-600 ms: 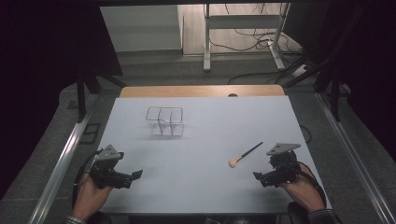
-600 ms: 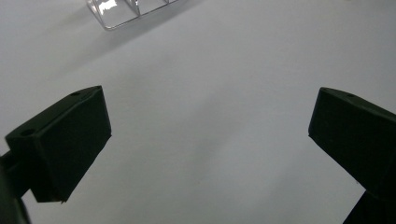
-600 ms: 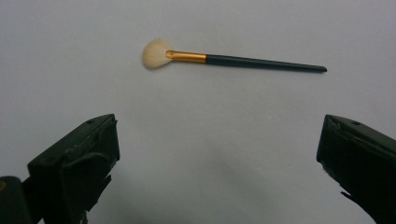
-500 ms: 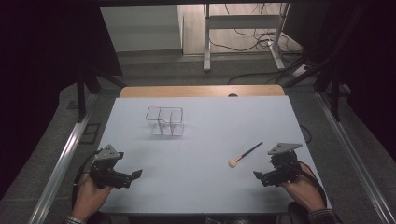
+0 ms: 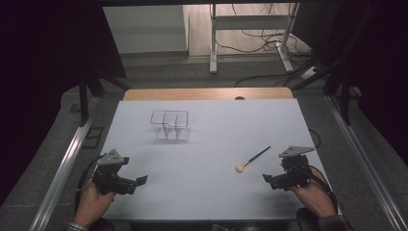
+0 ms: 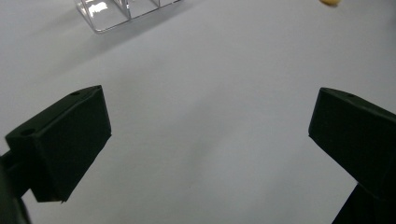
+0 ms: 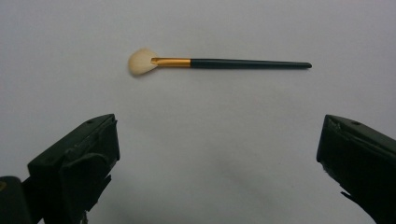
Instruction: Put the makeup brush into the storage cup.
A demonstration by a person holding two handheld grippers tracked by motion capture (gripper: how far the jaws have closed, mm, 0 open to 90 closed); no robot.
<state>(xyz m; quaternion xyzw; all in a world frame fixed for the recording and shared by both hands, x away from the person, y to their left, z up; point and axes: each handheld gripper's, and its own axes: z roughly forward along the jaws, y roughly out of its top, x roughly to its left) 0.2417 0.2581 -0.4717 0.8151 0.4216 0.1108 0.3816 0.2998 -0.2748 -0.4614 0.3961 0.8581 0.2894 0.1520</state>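
Hands (image 5: 91,204) low at table's (image 5: 211,144) near edge — grippers (image 5: 141,180) level (jaws apart).

No visible change since earlier.

We see a pale surface (image 5: 211,144) carrying a clear compartmented organizer (image 5: 169,124) toward the far left and a makeup brush (image 5: 252,159) lying flat at right.

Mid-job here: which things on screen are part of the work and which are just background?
Likely in play: makeup brush, clear divided organizer, left claw, right claw, both open.

Background: white table, metal stand, floor cables.
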